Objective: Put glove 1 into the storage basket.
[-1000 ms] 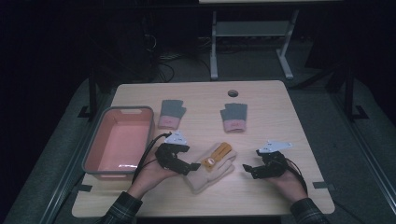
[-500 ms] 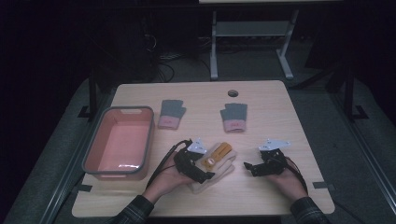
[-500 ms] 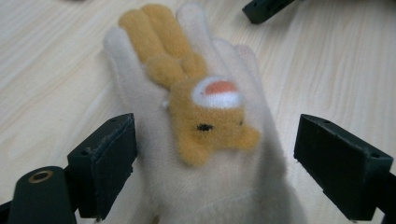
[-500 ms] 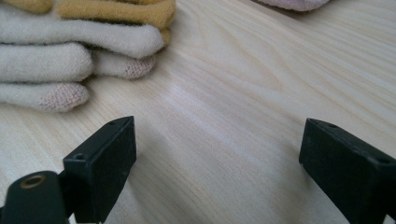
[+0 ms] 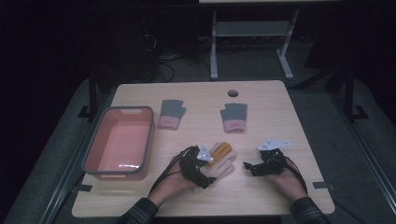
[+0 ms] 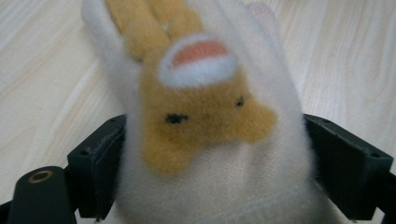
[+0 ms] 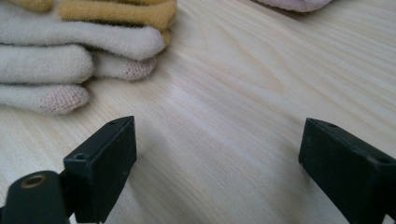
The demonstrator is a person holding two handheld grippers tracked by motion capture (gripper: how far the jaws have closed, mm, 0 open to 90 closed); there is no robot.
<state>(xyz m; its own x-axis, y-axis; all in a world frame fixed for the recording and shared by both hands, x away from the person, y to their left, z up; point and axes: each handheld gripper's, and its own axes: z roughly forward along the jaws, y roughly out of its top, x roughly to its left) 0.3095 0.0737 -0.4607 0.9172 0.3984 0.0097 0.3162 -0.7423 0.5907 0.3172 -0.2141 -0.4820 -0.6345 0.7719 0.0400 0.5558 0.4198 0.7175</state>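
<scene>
The cream and orange glove (image 5: 219, 161) is laid on the table (image 5: 280, 107) near the front edge, right of the pink bin (image 5: 119, 142). It is straddled by the left gripper (image 6: 212, 163), whose jaws flank it; actual clamping cannot be told. The right gripper (image 7: 219, 172) is held spread apart over bare wood just right of the glove.
</scene>
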